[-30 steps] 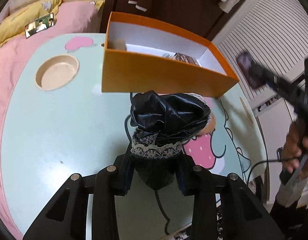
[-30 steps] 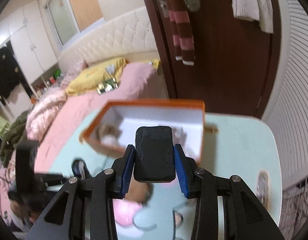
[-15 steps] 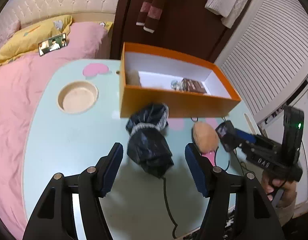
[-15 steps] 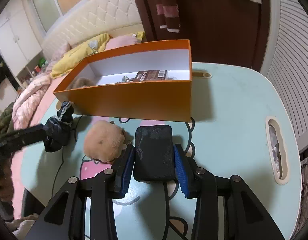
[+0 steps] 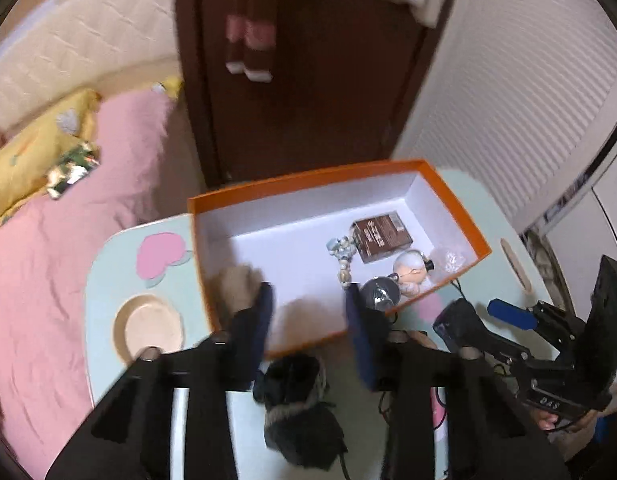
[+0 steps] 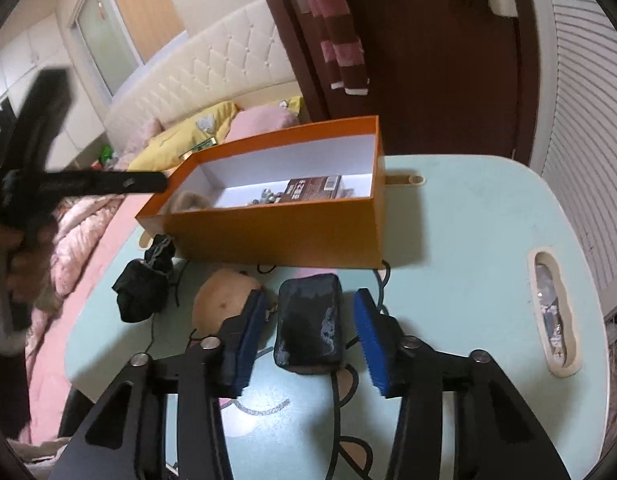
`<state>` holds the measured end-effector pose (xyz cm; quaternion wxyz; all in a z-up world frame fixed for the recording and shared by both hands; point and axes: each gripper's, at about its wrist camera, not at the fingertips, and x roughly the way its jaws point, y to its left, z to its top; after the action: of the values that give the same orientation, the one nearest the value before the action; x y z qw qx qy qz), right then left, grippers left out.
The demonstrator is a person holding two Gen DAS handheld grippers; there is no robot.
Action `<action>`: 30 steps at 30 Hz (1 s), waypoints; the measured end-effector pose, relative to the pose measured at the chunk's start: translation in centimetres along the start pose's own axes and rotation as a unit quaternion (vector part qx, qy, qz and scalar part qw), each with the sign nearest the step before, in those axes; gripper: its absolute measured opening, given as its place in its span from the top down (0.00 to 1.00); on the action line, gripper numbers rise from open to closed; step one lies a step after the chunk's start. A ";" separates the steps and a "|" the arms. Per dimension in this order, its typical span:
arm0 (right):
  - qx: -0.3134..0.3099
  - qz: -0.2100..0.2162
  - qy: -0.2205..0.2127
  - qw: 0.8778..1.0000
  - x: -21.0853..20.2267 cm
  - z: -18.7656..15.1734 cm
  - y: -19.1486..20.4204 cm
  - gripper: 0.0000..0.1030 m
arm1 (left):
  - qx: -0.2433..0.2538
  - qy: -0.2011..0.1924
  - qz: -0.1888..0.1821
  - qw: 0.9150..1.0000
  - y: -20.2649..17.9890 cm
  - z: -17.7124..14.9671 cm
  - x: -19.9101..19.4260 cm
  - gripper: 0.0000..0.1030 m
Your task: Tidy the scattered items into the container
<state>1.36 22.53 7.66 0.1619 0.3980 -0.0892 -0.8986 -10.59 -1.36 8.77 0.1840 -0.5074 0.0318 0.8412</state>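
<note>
Well, right claw (image 6: 308, 298) straddles the black case (image 6: 308, 328) beside the orange box (image 6: 276, 232), unclamped; next it squeezes and lifts. Left claw (image 5: 308, 292) just narrowed, empty.

Pale green table (image 6: 468, 216), orange box (image 6: 276, 236), black pouch (image 6: 142, 288), tan plush (image 6: 220, 296), dark case (image 6: 308, 320)

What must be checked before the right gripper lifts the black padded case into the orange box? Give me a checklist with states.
1. Black padded rectangular case lies on the table inside the right gripper: ok.
2. Pads pressing the case: not ok, gaps show on both sides.
3. Orange cardboard box open, bare floor free: ok.
4. Tan furry round toy clear of the near finger: cannot tell, it sits close beside it.
5. Black lace-trimmed pouch out of the path: ok, off by the box corner.
</note>
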 end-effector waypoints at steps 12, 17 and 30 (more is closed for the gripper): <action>0.020 0.020 0.003 1.000 0.1 -0.5 -0.7 0.63 | 0.043 0.172 0.051 0.983 -0.4 2.0 5.9 0.71; 0.027 0.023 0.001 0.999 -0.1 -0.6 -0.9 0.63 | 0.034 0.195 0.031 0.980 0.0 2.2 6.5 0.72; 0.028 0.022 -0.009 0.999 -0.6 -0.4 -0.7 0.63 | -0.034 0.137 -0.037 0.989 3.0 2.7 2.6 1.00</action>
<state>1.88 23.44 7.63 0.1695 0.3921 -0.1243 -0.8956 -14.92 -2.78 7.42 0.1915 -0.6245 0.0096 0.7571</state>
